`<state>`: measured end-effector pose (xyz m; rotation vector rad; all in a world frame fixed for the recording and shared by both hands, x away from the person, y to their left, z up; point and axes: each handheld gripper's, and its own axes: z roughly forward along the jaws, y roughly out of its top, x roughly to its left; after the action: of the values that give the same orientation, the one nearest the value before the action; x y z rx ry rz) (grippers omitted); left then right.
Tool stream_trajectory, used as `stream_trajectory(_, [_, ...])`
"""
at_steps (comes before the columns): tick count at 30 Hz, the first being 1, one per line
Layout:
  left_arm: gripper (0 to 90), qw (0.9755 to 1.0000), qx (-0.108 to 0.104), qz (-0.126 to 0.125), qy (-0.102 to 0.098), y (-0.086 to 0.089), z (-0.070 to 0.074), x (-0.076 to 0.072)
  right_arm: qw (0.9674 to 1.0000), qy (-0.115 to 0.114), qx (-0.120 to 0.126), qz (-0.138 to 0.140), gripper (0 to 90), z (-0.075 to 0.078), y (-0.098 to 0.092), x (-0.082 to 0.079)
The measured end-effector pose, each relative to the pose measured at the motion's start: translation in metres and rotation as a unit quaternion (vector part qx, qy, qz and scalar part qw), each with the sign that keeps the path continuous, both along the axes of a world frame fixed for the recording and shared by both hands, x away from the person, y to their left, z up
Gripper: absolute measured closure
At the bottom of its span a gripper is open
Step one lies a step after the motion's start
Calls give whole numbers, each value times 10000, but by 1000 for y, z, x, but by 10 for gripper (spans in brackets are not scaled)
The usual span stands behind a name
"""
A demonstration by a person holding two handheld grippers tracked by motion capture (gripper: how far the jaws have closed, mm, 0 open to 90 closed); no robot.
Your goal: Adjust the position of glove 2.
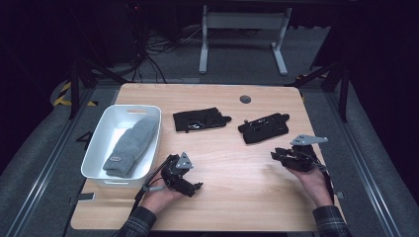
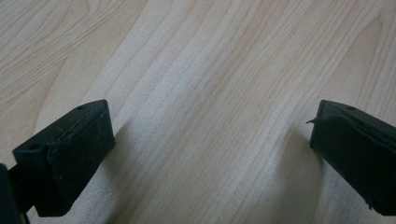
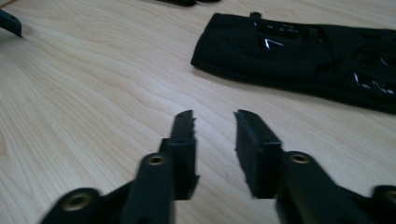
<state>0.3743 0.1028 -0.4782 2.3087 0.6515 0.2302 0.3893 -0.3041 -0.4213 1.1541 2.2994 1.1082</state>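
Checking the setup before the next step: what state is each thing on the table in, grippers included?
White bin: upright, holds a grey sock.
Grey sock: lying flat in the bin.
Left black glove: flat on the table.
Right black glove: flat, untouched.
Left gripper: jaws wide open, holding nothing.
Right gripper: jaws narrowly apart, nothing between them.

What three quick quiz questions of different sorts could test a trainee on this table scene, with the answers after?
1. True or false: the grey sock lies inside the white bin.
2. How many black gloves are on the table?
3. Multiple choice: which glove is nearer the right tool? A, the right-hand glove; B, the middle glove; C, neither, both sit in the bin.

Key:
1. True.
2. Two.
3. A. In the right tool's own view that glove lies just ahead of the narrow-set jaws, with nothing between them. The left tool stands wide open over bare wood.
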Motion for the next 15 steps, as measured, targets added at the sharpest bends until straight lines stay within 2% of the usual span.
stream_trajectory(3, [2,10000,3,-28,-6,0,0,0,10000,-24,-11,45,893,2,8,14])
stream_trajectory(7, [1,10000,-5,-63,-5,1,0,0,10000,28,12,52,898,1,14,30])
stream_trajectory(10, [2,10000,-17,-71,-2,1,0,0,10000,-28,21,44,899,-3,21,44])
stream_trajectory(15, [2,10000,0,-82,0,2,0,0,10000,25,-50,1,900,-10,34,66])
